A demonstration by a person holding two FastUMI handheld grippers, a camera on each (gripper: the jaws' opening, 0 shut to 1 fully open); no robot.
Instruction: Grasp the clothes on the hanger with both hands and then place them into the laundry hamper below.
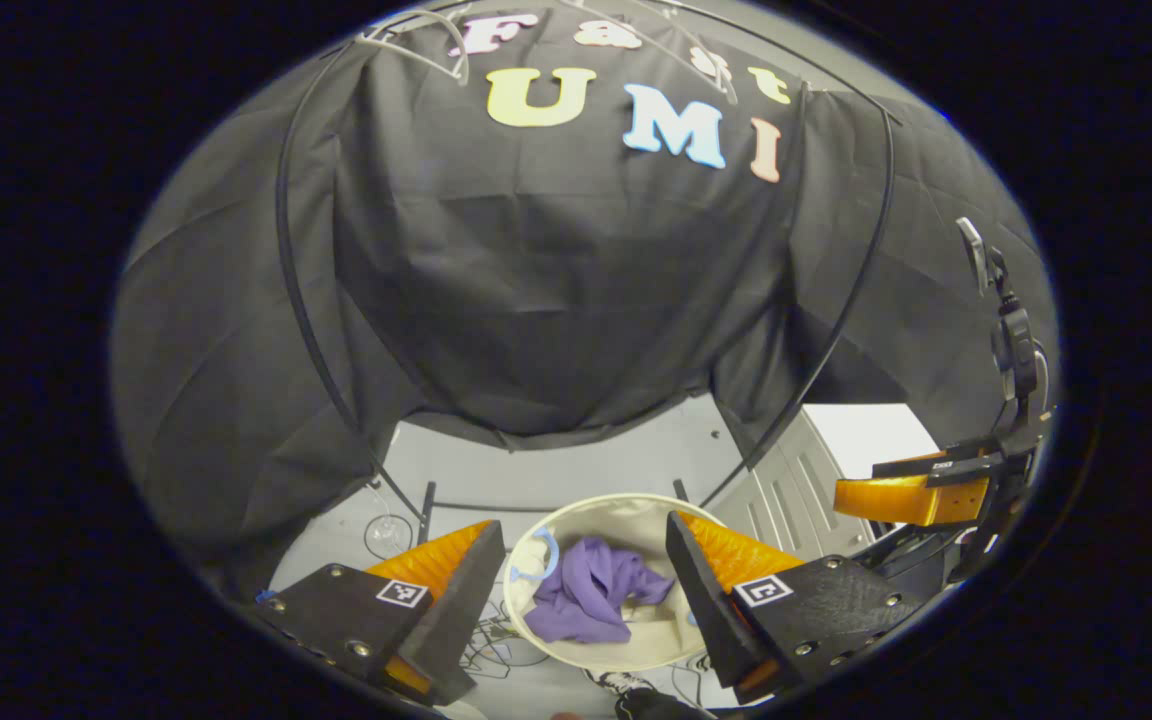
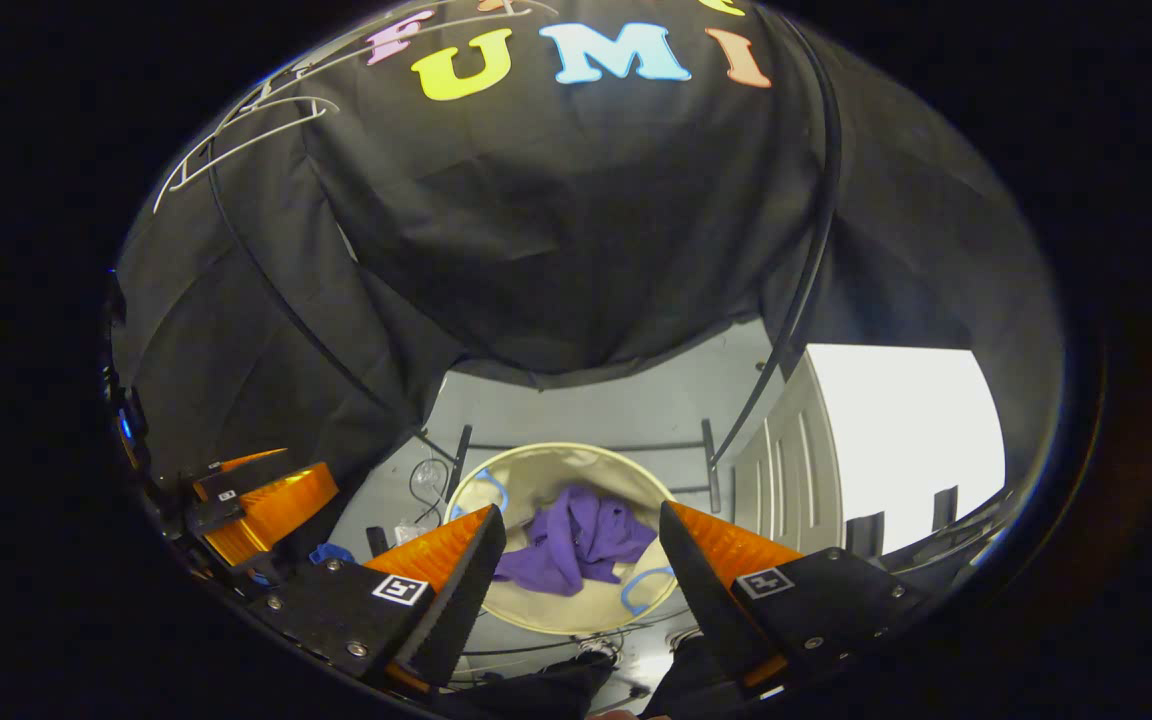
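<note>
Both orange-and-black grippers hang spread wide and empty, left gripper [image 1: 584, 590] and right gripper [image 2: 581, 585] side by side; straight below them the crumpled purple garment [image 1: 591, 595] lies mid-floor inside the round cream laundry hamper [image 1: 576, 512], bare white hangers [image 1: 421, 35] overhead

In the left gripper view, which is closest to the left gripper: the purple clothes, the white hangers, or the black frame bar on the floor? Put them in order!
From the left gripper, jaws open:
1. Crumpled purple clothes, just below, inside the round cream laundry hamper.
2. Thin black frame bar on the floor, behind the hamper.
3. White wire hangers, farthest, high up at the top left.
</note>
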